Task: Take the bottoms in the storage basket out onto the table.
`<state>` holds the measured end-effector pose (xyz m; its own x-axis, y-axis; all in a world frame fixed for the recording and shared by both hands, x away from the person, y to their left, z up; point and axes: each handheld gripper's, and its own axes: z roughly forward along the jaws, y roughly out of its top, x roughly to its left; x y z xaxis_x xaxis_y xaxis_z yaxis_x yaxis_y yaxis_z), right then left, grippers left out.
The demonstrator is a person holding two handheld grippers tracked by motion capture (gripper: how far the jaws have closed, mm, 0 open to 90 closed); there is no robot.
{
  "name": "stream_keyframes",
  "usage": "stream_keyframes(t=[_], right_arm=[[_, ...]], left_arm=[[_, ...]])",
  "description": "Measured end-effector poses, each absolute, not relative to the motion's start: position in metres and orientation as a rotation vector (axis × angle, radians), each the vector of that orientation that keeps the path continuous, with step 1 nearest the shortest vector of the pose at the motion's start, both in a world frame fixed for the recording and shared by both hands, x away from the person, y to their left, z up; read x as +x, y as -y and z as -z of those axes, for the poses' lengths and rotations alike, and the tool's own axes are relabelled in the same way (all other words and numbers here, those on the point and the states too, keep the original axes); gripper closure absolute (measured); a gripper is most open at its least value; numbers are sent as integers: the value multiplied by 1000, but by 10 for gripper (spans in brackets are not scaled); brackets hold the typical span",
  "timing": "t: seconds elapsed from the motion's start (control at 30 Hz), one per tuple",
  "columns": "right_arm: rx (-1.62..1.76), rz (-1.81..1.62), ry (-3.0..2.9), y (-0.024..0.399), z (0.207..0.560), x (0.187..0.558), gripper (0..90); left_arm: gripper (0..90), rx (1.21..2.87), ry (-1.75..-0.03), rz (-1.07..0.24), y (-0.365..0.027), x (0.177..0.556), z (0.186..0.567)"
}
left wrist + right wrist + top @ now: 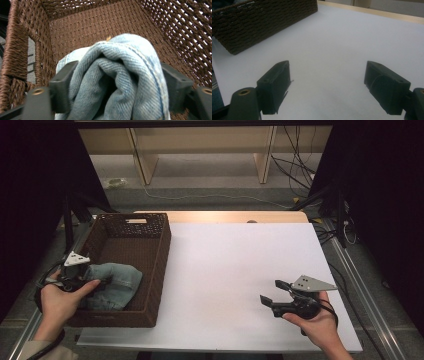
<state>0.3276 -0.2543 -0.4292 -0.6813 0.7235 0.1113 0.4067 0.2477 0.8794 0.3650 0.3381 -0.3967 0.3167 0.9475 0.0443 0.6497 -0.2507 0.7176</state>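
Inside the brown wicker basket (150, 270), at its near end, lies bunched blue denim (117, 287); the left gripper (117, 82) has its fingers pressed on both sides of it. Well apart over the white worktop (225, 270), the right gripper (272, 292) stands wide open, holding nothing.

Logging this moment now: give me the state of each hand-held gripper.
Left hand-held gripper: closed on the bunched denim cloth inside the wicker basket.
Right hand-held gripper: open, holding nothing, over the white table.

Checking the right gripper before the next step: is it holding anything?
No. The right gripper has its jaws wide apart over the bare white table, with nothing between them.
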Motion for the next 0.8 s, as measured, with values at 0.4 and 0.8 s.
stream_keyframes(t=[0.4,0.8], right_arm=[[1050,-1404,-2212,254,430,328,223],[1057,-1408,-2207,256,429,328,223]], left_arm=[[655,2031,-1394,-586,-338,362,398],[695,1972,-1367,-566,-335,357,390]])
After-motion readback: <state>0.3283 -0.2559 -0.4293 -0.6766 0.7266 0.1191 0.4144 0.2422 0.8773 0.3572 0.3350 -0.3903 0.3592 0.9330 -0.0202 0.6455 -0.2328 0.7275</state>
